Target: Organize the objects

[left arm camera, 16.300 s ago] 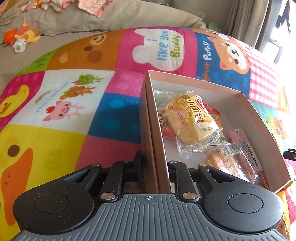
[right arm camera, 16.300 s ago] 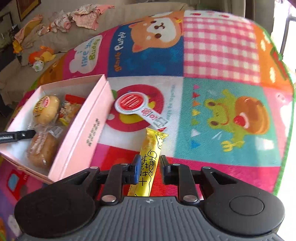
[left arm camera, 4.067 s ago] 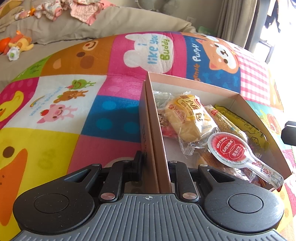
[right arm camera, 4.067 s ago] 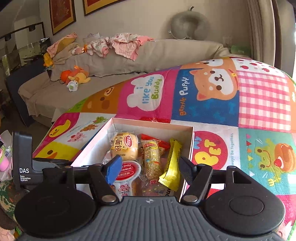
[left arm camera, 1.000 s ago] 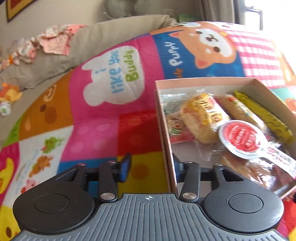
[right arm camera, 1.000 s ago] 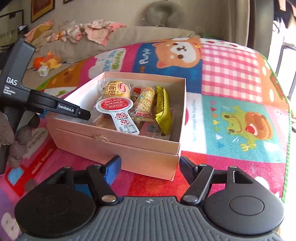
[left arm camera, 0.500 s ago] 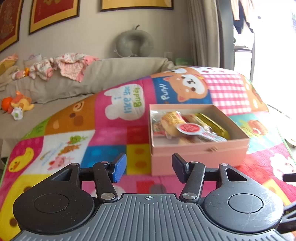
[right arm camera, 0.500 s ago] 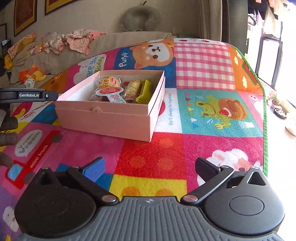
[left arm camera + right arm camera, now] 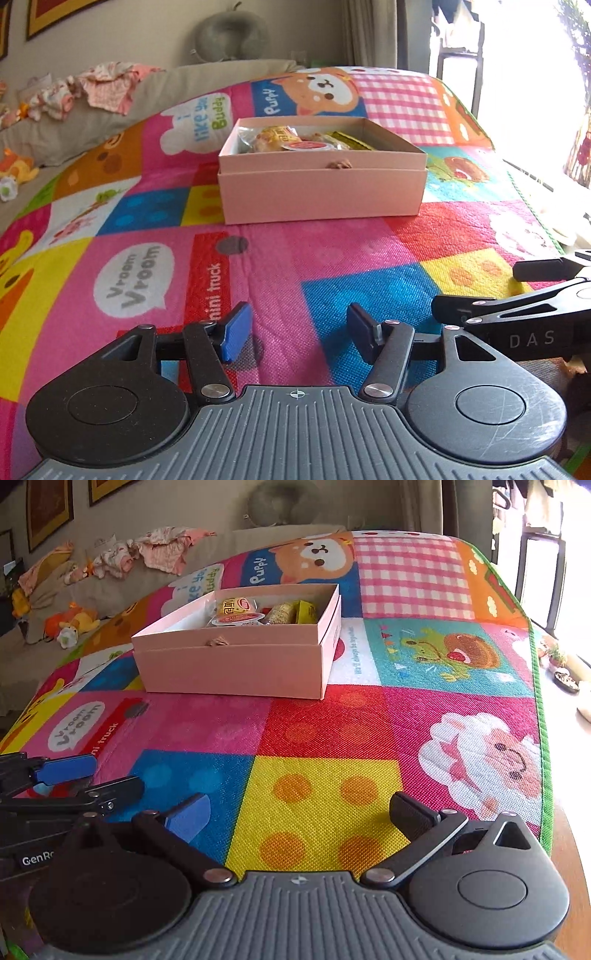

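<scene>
Both grippers now sit well back from the pink box (image 9: 321,192) on the play mat (image 9: 332,258); 1 second earlier the left gripper (image 9: 298,332) straddled its wall. The left gripper's jaws stand moderately apart and empty, while the right gripper (image 9: 301,816) has just opened wide with nothing between its jaws. With the snacks (image 9: 266,614) inside the box and none seen loose on the mat, the organizing appears complete.

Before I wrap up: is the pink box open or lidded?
Open. The pink box has no lid on top, and the snack packets show inside it in both wrist views.
</scene>
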A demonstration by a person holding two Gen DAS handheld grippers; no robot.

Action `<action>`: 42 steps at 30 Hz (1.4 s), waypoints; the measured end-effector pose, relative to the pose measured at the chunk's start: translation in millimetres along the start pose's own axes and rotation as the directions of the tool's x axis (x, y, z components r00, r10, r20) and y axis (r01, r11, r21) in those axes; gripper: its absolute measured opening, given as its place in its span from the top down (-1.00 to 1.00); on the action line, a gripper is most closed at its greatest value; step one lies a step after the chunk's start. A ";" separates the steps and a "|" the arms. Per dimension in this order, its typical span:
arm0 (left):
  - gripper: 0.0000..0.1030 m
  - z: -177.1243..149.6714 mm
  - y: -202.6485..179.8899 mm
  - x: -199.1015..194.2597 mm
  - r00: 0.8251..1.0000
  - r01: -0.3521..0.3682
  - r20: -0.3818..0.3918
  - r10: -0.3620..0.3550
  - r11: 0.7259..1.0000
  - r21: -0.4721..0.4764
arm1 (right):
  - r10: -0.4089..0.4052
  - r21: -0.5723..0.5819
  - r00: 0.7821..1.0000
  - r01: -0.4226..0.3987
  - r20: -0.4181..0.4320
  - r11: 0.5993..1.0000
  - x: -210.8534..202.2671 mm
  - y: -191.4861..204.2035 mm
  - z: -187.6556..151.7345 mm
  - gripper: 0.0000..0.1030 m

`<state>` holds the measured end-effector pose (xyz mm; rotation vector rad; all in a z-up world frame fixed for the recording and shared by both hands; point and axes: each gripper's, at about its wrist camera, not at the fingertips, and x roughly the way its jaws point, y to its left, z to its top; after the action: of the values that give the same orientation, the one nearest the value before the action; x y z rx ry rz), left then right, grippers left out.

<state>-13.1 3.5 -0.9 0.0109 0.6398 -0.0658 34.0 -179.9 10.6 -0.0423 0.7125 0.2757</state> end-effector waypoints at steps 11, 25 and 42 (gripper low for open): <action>-0.24 3.0 -1.0 3.5 1.000 0.001 -0.003 -0.001 1.000 -0.018 | -0.105 0.014 0.994 0.105 0.008 0.994 3.4 7.0 -1.5 -1.00; -0.26 2.6 -3.2 3.5 1.000 -0.021 -0.004 0.021 1.000 -0.012 | -0.107 0.015 0.994 0.106 0.026 0.994 1.6 9.1 -4.8 -1.00; -0.26 0.9 -1.9 3.9 1.000 -0.009 0.000 0.009 1.000 -0.025 | -0.104 0.022 0.994 0.103 0.026 0.994 1.3 10.9 -5.4 -1.00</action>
<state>-9.5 1.3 -2.5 -0.0106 0.6408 -0.0488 28.6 -169.7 6.2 -0.0559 0.6838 0.1695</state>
